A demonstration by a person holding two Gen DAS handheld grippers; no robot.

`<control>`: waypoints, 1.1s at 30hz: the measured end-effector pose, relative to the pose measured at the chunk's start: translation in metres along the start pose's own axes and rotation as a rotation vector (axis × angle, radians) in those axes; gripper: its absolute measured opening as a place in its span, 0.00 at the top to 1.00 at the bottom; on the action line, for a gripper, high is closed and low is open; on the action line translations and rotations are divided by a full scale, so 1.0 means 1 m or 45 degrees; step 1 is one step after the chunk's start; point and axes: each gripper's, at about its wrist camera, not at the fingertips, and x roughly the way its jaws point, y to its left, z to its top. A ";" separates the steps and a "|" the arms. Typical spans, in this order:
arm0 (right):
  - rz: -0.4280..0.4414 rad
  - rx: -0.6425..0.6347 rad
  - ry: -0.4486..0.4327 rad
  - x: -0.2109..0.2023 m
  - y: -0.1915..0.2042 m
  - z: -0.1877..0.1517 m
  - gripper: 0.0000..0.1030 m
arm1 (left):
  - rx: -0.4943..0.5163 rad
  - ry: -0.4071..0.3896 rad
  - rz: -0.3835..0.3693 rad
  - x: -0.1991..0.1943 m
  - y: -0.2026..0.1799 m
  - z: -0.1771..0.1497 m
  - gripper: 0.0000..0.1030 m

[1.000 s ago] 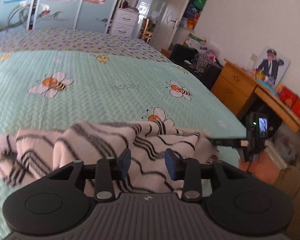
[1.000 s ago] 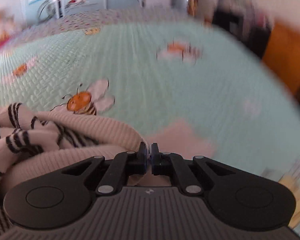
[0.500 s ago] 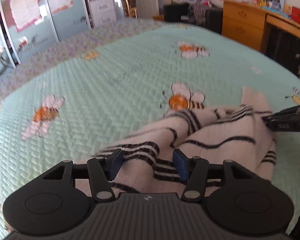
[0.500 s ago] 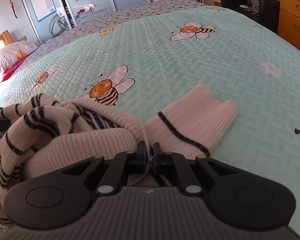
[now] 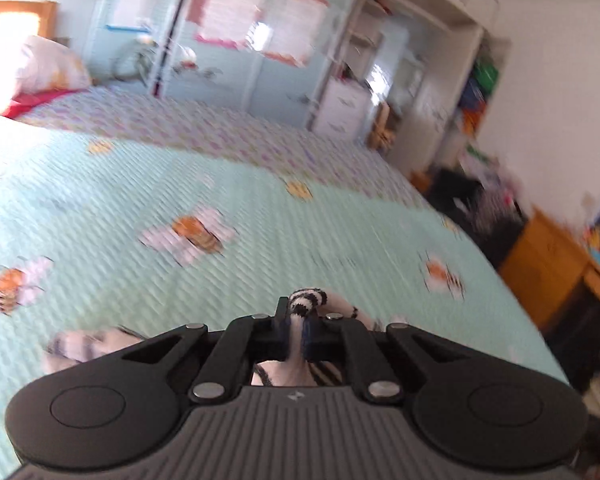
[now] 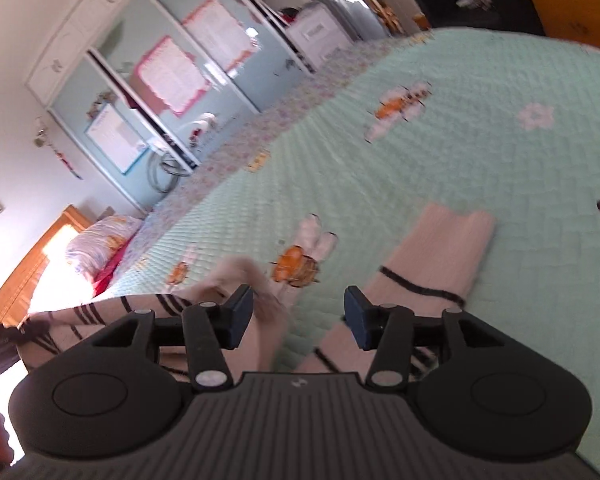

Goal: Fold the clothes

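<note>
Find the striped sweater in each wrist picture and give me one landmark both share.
Left wrist: the striped sweater is at bottom centre, a bunch of it pinched in the shut left gripper.
Right wrist: the sweater runs along the bottom, its sleeve lying on the bedspread beyond the open right gripper.
Shared landmark: the pink-bordered posters on the wardrobe doors.

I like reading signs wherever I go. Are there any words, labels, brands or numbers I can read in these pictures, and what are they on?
No text can be read.
Pink-bordered posters on the wardrobe doors: lines of writing, too blurred to read.
Blue-framed sheet on the wardrobe: too small and blurred.
Left gripper body: only a small embossed logo mark, no letters.
Right gripper body: the same mark, no letters.
Striped sweater and bee bedspread: no visible label or wording.
</note>
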 end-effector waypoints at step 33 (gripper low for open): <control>0.320 -1.330 0.633 0.229 0.283 -0.068 0.33 | -0.057 0.309 -0.470 -0.063 0.034 -0.071 0.96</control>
